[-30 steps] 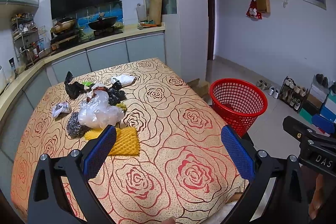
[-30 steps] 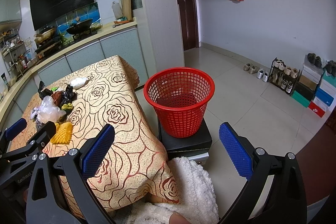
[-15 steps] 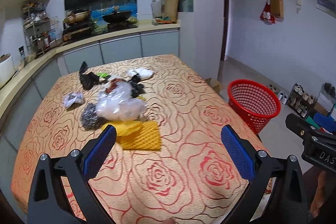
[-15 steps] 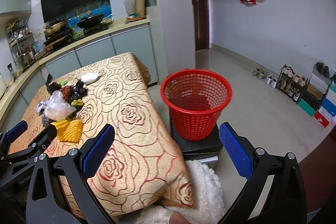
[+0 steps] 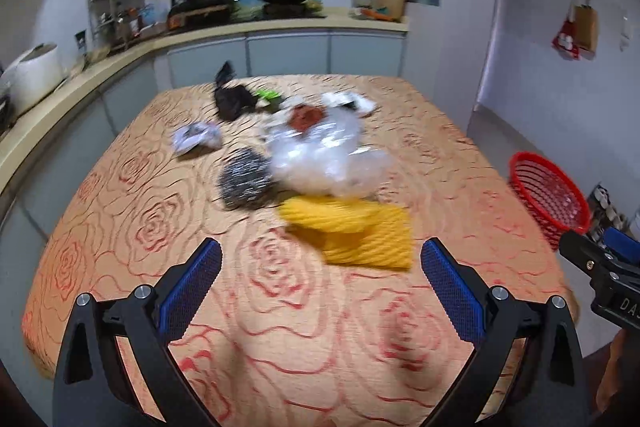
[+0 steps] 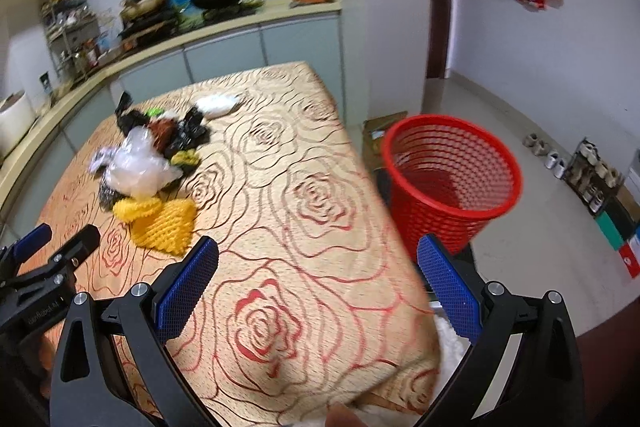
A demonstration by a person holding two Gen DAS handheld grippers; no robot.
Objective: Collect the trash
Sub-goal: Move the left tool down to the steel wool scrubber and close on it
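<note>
A heap of trash lies mid-table: yellow foam netting (image 5: 352, 233) (image 6: 160, 223), a clear plastic bag (image 5: 328, 157) (image 6: 138, 167), a dark mesh wad (image 5: 246, 181), black bags (image 5: 232, 99) (image 6: 186, 135), a small crumpled wrapper (image 5: 196, 137) and a white wad (image 6: 216, 105). My left gripper (image 5: 320, 289) is open, just short of the yellow netting, nothing between its blue pads. My right gripper (image 6: 318, 289) is open over the table's near right part, empty. The red mesh basket (image 6: 452, 183) (image 5: 548, 195) stands off the table's right side.
The table wears a rose-patterned cloth (image 5: 280, 327). A kitchen counter (image 5: 200, 31) with a stove and pans runs behind and along the left. Shoes and a rack (image 6: 588, 175) line the far right wall. White fluffy fabric (image 6: 448, 343) lies below the table's near corner.
Both views have swung left and closer to the table. The trash heap now sits nearer the left gripper; the basket has slid toward the right edge. Both grippers stay open.
</note>
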